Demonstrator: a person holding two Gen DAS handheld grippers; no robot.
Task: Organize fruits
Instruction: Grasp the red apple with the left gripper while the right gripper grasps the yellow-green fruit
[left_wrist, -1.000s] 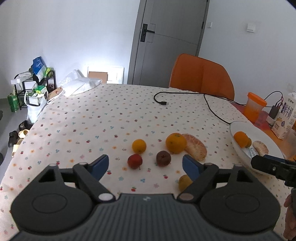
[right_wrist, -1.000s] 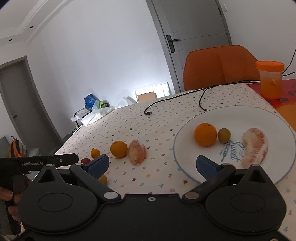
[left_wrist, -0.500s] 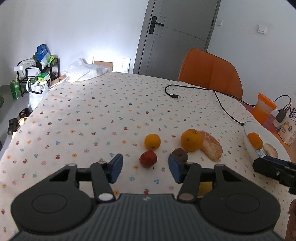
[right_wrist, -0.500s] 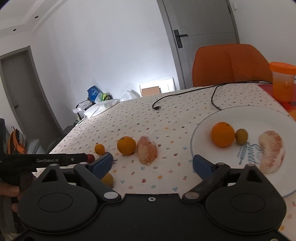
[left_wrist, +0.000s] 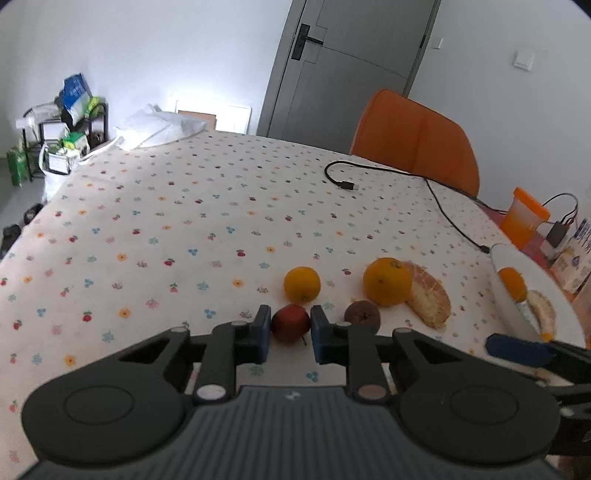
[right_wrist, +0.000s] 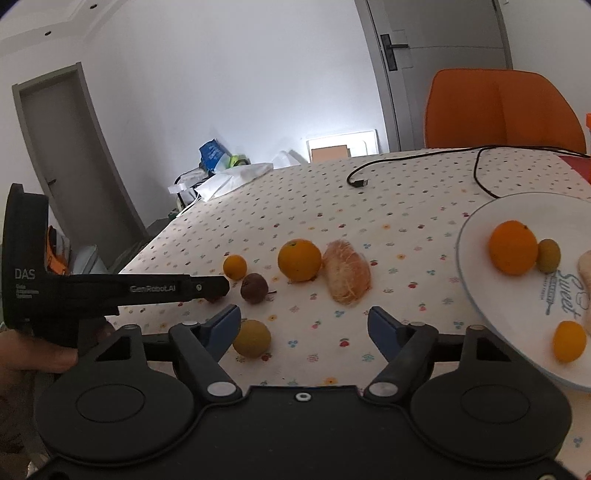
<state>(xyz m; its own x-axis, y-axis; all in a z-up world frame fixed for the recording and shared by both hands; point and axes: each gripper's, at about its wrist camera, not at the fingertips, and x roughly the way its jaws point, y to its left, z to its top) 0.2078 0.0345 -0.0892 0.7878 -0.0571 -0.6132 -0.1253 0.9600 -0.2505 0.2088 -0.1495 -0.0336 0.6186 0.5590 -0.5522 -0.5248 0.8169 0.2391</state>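
left gripper (left_wrist: 290, 328) fingers pinching red fruit (left_wrist: 290, 327) | brown fruit (left_wrist: 362, 316) just beside | right gripper (right_wrist: 304, 325) fingers spread

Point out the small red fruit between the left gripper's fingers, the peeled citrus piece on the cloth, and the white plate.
small red fruit (left_wrist: 290, 323), left wrist view, middle of its skin.
peeled citrus piece (right_wrist: 346, 272), right wrist view, middle of its pale flesh.
white plate (right_wrist: 517, 295), right wrist view, bare surface left of the lettering.

The left tool (right_wrist: 218, 290) hides the red fruit (left_wrist: 291, 323).
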